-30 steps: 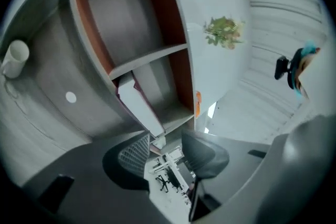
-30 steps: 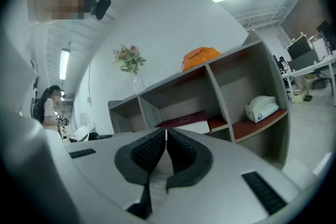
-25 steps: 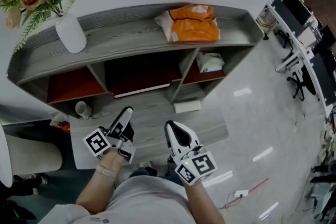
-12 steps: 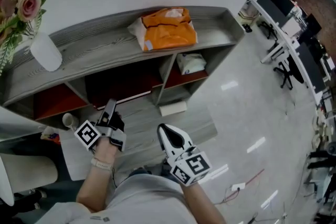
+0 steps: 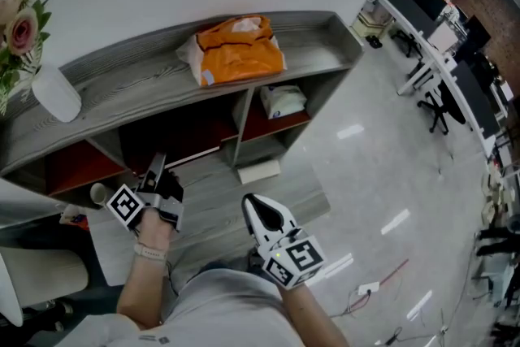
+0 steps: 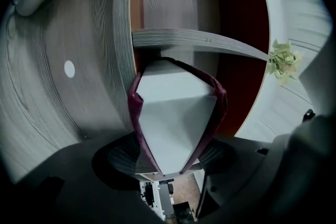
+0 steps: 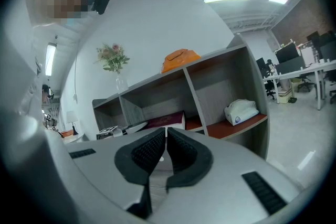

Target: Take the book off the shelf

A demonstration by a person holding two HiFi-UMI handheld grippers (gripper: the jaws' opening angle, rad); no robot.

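The book (image 6: pixel 176 113), with white pages and a maroon cover, lies flat in the middle compartment of the grey shelf (image 5: pixel 162 77). In the head view its pale edge (image 5: pixel 191 157) shows at the compartment's mouth. My left gripper (image 5: pixel 154 168) reaches into that compartment. In the left gripper view, the left gripper (image 6: pixel 169 157) has the book's near end between its jaws, which are closing with the pads against the covers. My right gripper (image 5: pixel 258 207) hangs back over the low grey platform, shut and empty. In the right gripper view, the right gripper (image 7: pixel 166 141) points toward the book (image 7: pixel 167 120).
An orange bag (image 5: pixel 240 49) lies on the shelf top, with a white vase (image 5: pixel 55 92) of flowers at its left end. A white pouch (image 5: pixel 283 101) sits in the right compartment. A small white box (image 5: pixel 258 171) and a cup (image 5: pixel 99 193) rest on the platform. Desks stand far right.
My left gripper has moved forward and left, from above the platform to the mouth of the middle compartment at the book. The right gripper has hardly moved.
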